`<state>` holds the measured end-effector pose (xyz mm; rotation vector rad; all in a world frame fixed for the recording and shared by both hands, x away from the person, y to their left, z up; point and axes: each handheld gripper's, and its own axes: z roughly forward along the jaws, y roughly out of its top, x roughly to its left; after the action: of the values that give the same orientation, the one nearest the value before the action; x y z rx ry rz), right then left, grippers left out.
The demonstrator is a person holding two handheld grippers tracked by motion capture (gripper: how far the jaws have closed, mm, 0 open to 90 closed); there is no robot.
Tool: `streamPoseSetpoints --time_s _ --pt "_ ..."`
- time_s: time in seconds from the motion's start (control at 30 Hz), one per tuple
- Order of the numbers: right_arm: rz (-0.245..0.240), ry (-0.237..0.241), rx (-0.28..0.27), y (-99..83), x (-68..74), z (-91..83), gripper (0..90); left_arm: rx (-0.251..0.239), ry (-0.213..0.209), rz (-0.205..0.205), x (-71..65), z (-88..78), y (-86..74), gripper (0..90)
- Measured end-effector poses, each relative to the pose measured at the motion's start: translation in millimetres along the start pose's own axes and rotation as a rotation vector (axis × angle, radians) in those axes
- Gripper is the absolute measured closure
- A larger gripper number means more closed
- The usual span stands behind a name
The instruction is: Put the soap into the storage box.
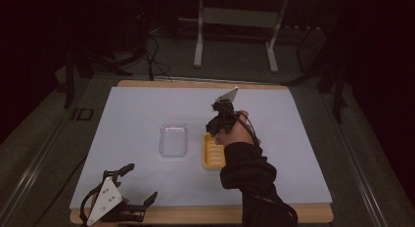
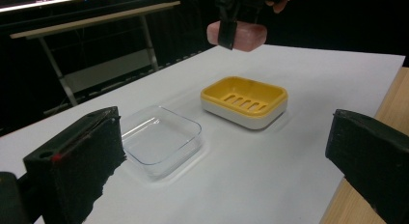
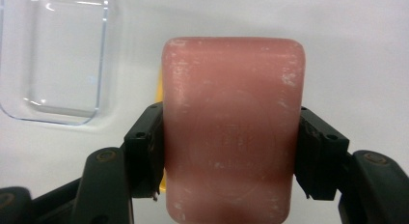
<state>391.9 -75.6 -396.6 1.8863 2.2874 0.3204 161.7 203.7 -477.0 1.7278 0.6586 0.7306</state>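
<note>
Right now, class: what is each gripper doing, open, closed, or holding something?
Left gripper: open, nothing between its fingers, resting at the table's near edge.
Right gripper: closed on the pink soap bar, held above the yellow soap dish.

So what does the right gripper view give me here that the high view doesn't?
Right gripper view: the pink soap bar pinched between the right gripper jaws, its scuffed surface close up. High view: the left gripper resting at the near table edge, jaws apart, and the yellow soap dish under the raised right hand. Both: the clear tray on the white mat.
</note>
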Motion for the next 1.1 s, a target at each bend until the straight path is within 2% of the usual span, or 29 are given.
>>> streamPoseSetpoints --time_s 0.1,0.23,0.6,0.93,1.1 --pt "0.011 0.013 -0.017 -4.1 7.0 9.3 37.4 0.0 -0.001 0.005 -0.2 -0.3 0.2 0.3" --pt "0.026 0.012 -0.023 -6.8 9.1 16.8 37.3 -0.001 -0.001 0.005 -0.3 -0.4 0.2 0.3" --pt "0.073 0.033 0.015 -19.0 6.7 48.8 37.3 -0.002 -0.007 0.006 -0.7 -0.2 0.6 0.3" --pt "0.094 0.052 0.039 -24.0 5.7 64.5 37.3 -0.003 -0.008 0.006 -0.9 -0.5 0.8 0.3" --pt "0.096 0.037 0.05 -26.0 4.6 72.9 37.3 -0.002 -0.011 0.007 -1.1 -0.3 0.8 0.3"
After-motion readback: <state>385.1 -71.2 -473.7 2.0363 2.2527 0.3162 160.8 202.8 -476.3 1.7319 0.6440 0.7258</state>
